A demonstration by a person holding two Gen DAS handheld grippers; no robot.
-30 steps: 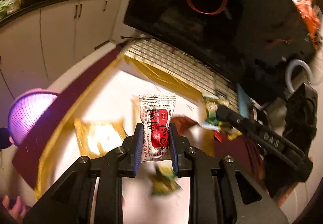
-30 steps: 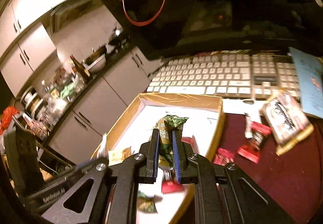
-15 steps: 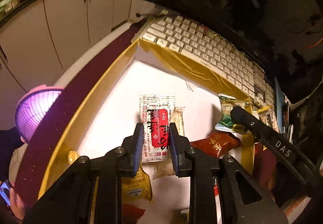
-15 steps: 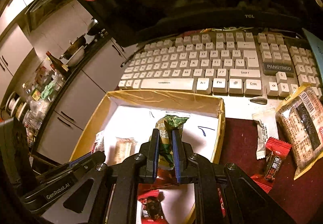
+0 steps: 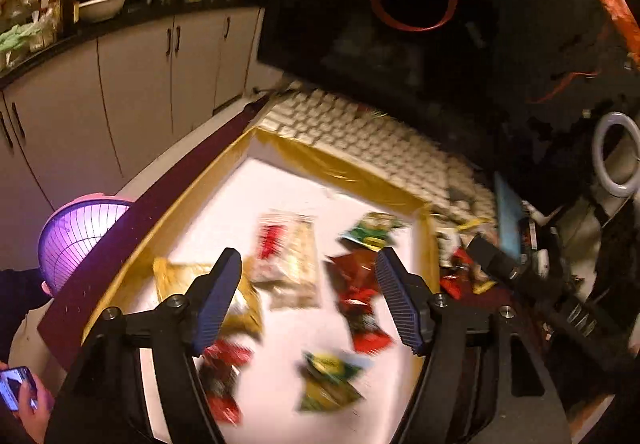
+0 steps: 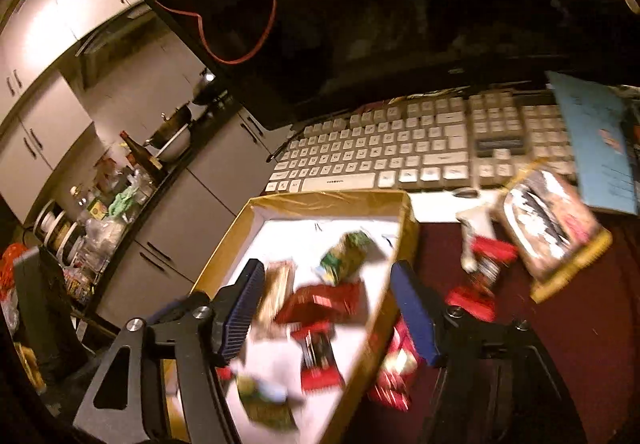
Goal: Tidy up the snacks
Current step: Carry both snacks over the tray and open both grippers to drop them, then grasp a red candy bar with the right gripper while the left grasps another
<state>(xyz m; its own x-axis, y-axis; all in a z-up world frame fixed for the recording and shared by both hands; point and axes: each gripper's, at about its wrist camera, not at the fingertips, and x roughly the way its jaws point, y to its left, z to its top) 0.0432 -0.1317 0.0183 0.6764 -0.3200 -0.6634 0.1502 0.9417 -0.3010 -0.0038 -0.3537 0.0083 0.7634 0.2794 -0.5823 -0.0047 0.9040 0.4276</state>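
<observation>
A shallow cardboard box [image 5: 320, 160] with a white floor holds several snack packets. In the left wrist view a white-and-red packet [image 5: 286, 244] and a green packet [image 5: 372, 230] lie inside it, blurred. My left gripper [image 5: 310, 296] is open and empty above the box. My right gripper [image 6: 330, 308] is open and empty above the box's [image 6: 332, 200] right side; the green packet [image 6: 346, 254] lies below it, beside a red packet [image 6: 320, 300]. More packets lie outside on the dark red mat [image 6: 560, 324], including a large brown one [image 6: 552, 224].
A white keyboard [image 6: 400, 148] lies behind the box, under a dark monitor [image 6: 360, 24]. A blue booklet [image 6: 596, 148] sits at the right. A purple mesh basket [image 5: 76, 232] stands left of the desk. Kitchen cabinets [image 5: 132, 92] lie beyond.
Both grippers have opened and let go: the white-and-red packet and the green packet now lie in the box. Both grippers have pulled back and up.
</observation>
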